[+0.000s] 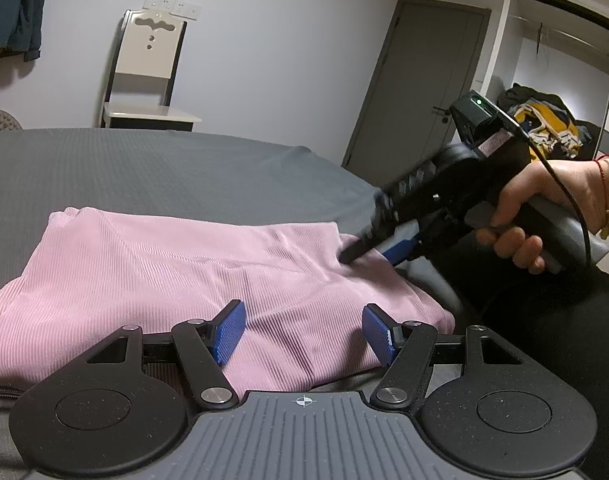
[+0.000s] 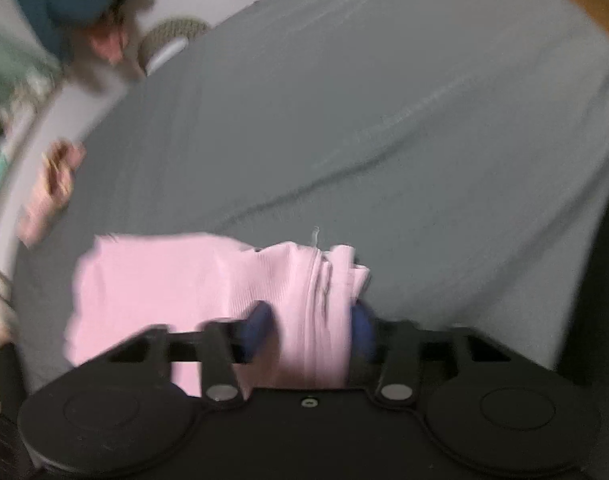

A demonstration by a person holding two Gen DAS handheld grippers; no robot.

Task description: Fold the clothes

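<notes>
A pink ribbed garment [image 1: 164, 264] lies folded on the grey bed sheet [image 1: 184, 168]. In the left wrist view my left gripper [image 1: 303, 332] hovers over the garment's near edge, open, with its blue pads [image 1: 228, 332] spread and nothing between them. A hand [image 1: 544, 216] holds my right gripper [image 1: 368, 254] at the garment's right edge. The right wrist view is blurred. There the right gripper [image 2: 310, 330] has a bunched stack of folds of the pink garment [image 2: 164, 280] between its blue pads [image 2: 258, 328], which press on it from both sides.
A white chair [image 1: 148, 68] stands against the far wall beyond the bed. A grey door [image 1: 416, 84] and an open closet with a clothes pile [image 1: 544, 124] are at the right. Dark-clad legs [image 1: 544, 340] sit by the bed's right edge. Blurred pinkish items [image 2: 48, 188] lie at the sheet's left edge.
</notes>
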